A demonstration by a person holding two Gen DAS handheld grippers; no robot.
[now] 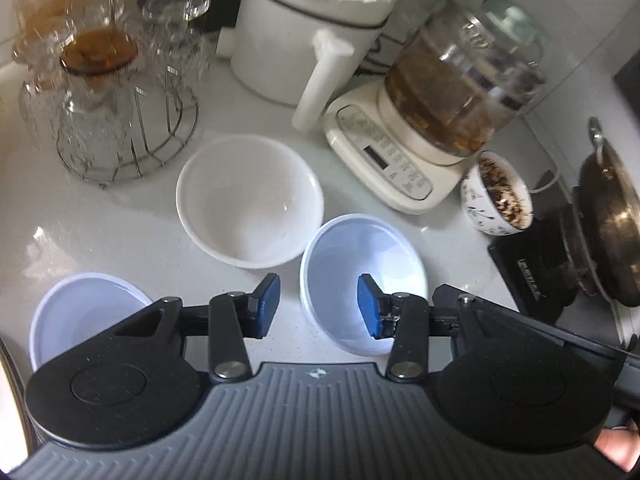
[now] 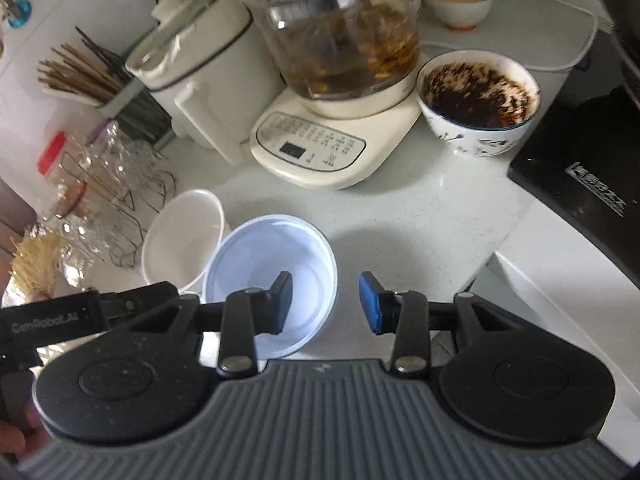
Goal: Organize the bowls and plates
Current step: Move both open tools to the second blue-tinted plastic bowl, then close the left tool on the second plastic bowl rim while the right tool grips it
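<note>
Both my grippers, left gripper (image 1: 318, 306) and right gripper (image 2: 326, 304), are wide open, holding nothing. The pale blue bowl (image 1: 362, 256) straddles my left's right finger, white bowl (image 1: 248, 204) at 11 o'clock. Closing carelessly could knock it into the dirty patterned bowl (image 1: 496, 200) at 2 o'clock.

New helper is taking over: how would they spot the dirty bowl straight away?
Find the cream kettle base carrying the glass pot. The bowl stands on the counter just right of it, before the black cooktop. Unlike the clean plain bowls nearby, it has dark crumbs inside and a leaf print outside.
</note>
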